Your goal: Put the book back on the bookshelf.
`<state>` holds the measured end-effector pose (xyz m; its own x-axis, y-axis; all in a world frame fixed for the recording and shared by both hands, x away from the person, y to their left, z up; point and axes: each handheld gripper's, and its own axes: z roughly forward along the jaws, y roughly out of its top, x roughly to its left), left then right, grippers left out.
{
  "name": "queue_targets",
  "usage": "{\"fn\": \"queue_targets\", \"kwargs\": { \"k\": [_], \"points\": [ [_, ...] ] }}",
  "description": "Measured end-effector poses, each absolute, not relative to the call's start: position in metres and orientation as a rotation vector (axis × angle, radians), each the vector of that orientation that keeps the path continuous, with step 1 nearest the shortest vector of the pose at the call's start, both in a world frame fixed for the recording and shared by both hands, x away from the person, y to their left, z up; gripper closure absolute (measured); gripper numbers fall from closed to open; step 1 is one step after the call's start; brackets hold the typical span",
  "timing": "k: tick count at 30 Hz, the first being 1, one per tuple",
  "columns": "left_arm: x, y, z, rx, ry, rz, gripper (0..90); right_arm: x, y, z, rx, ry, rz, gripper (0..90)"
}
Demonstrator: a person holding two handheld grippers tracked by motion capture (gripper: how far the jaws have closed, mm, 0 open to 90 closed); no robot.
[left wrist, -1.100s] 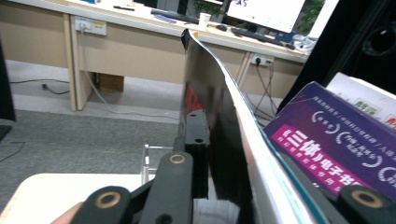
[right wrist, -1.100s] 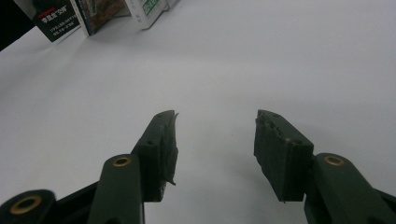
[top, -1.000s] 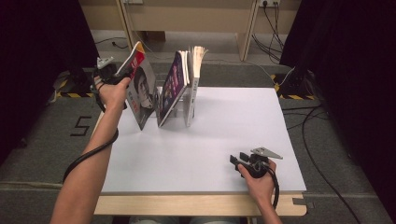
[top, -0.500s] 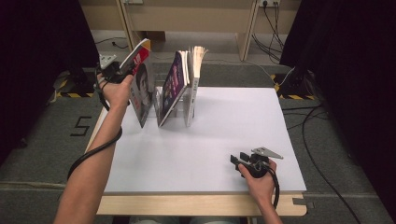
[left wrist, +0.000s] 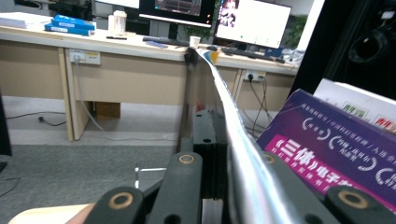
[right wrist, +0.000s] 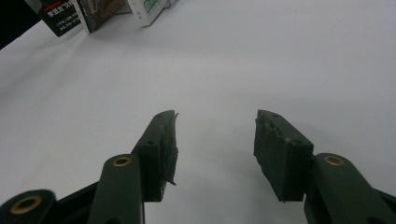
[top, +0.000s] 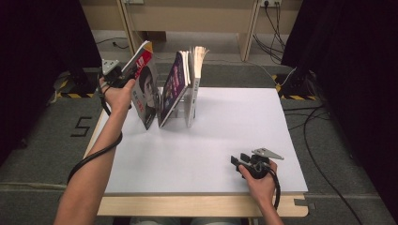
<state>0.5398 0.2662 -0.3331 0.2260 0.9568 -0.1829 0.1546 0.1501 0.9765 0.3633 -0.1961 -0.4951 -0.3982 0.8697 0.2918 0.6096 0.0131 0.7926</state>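
While the left gripper [top: 127,75] pinches the red book [top: 144,89], a purple book [top: 172,86] leans just beside. The right gripper [right wrist: 215,140] rests spread on bare table [top: 225,131], well apart.

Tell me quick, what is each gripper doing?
Left gripper: closed on the thin red-and-black magazine, tilted beside the purple book.
Right gripper: open, holding nothing, over the white table.

Both bare, sleeveless forearms are carrying matt black two-jaw grippers, the left gripper [top: 123,75] and the right gripper [top: 238,161], each wearing a grey three-cornered plate on top, showing brass-coloured pivot rivets on black jaw links with ridged black pads, and trailing a black cable along the arm.
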Motion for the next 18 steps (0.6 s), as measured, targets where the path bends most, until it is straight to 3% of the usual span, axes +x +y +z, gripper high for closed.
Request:
{"fn": "queue_targets", "kwargs": {
  "k": [18],
  "points": [
    [0.5377,0.2697,-0.3309,1.300,1.260,0.820,83.8,0.3629,-0.1967,-0.4948,1.527,2.015,1.328,48.9]
  ]
}}
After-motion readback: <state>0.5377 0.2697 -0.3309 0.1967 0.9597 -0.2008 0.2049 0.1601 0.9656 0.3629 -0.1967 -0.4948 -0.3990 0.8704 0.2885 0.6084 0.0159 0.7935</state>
